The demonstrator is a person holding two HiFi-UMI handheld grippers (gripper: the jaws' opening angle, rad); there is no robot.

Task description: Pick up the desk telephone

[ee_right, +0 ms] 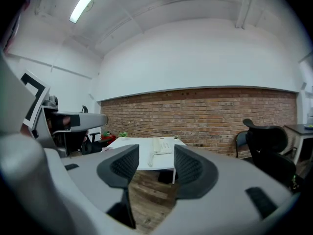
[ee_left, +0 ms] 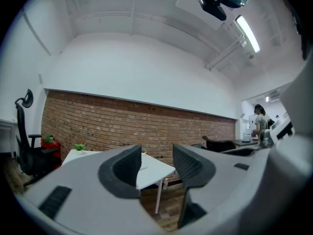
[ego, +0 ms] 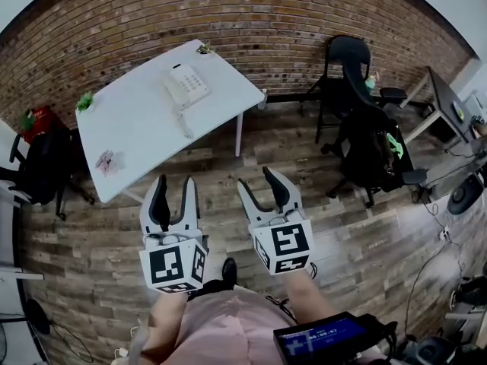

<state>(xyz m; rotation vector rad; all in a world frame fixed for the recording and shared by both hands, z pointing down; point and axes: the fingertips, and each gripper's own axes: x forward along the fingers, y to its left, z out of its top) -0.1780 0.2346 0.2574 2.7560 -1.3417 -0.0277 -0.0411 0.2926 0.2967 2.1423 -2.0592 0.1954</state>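
In the head view the desk telephone (ego: 185,87) sits on the bench (ego: 129,139), near its far edge. Our left tongs (ego: 176,182) and right tongs (ego: 256,178) are well short of the bench.

The left gripper view shows the jaws half open and empty.

The right gripper view shows the same.

We judge the telephone light, rigid and slick, with a loose handset, so we would clamp the base sides.

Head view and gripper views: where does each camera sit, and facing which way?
Head view: on the person's head, looking steeply down at the white table and desk telephone; shows left hand-held gripper, right hand-held gripper, forearms.
Left gripper view: on the left hand-held gripper, looking along its open, empty jaws at the table corner and brick wall.
Right gripper view: on the right one, facing table and telephone past open jaws.
Shared: all see table and brick wall.
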